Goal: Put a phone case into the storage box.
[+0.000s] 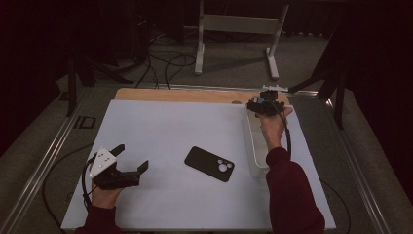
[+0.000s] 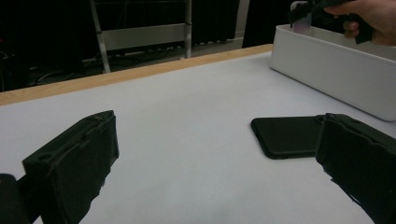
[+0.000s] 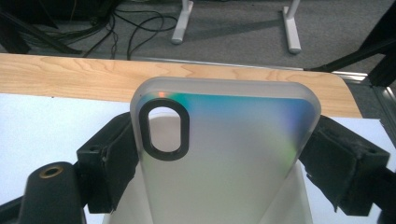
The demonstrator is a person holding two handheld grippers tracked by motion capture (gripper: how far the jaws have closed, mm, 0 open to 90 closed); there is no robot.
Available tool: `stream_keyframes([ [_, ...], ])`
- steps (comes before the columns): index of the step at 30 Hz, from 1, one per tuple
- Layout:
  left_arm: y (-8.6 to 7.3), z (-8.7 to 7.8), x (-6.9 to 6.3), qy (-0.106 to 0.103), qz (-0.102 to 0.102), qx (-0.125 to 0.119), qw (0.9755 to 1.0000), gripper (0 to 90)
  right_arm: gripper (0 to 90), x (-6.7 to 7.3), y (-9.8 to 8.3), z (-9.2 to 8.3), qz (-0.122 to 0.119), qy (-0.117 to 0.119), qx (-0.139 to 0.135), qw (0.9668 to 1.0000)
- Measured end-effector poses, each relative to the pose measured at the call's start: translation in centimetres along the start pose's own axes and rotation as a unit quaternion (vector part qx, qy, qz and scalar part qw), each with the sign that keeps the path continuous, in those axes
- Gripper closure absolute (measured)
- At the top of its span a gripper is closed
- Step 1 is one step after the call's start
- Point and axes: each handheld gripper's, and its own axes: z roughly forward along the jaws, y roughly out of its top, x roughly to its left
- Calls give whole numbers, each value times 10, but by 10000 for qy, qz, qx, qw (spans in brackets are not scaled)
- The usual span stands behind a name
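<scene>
Between the fingers of the right gripper a frosted, iridescent phone case is standing upright, squeezed by its two long edges, camera cut-out toward the top. It is hanging over the far end of the white bin, and below the fingers the bin's pale inside is showing, so the hold looks chosen to let the case drop in on edge or to lift it clear; which of the two cannot be told. Its lower end is running out of the right gripper view.

Well apart, the left gripper is resting low over the white mat with its jaws spread wide and nothing between them. Just beyond its right finger a black phone case is lying flat, likely the next pick. That finger is covering the case's near corner, and the high view is too dim to show the bin's contents.
</scene>
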Motion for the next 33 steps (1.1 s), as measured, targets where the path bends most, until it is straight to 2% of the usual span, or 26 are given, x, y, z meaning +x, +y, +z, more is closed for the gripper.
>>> stream_keyframes([
  [1, 0, 0, 0, -6, -3, -2, 10000, 0, 153, 0, 0, 0, 0, 0, 0, 10000],
  [2, 0, 0, 0, -6, -3, -4, 10000, 0, 87, -1, 1, 0, -16, -16, -50, 10000],
  [3, 0, 0, 0, -2, -4, -4, 10000, 0, 80, -1, 2, -1, -8, 20, -84, 10000],
  [8, 0, 0, 0, -9, 5, 9, 10000, 0, 76, -3, 7, -9, 20, 38, -299, 9995],
  [13, 0, 0, -1, -8, 19, 17, 10000, 0, 76, -2, 9, -15, -41, 95, -369, 9993],
  [17, 0, 0, -1, 3, 17, 24, 10000, 0, 77, -1, 10, -21, -178, 251, -389, 9988],
  [22, 0, 2, -1, 3, 12, 41, 10000, 0, 84, 1, 8, -33, -236, 521, -469, 9973],
  [31, 0, 4, -1, 10, 39, 100, 9999, 0, 85, 4, 0, -54, -380, 981, -687, 9921],
  [33, 0, 5, -1, 5, 40, 99, 9999, 0, 85, 5, -2, -56, -392, 1004, -695, 9917],
])
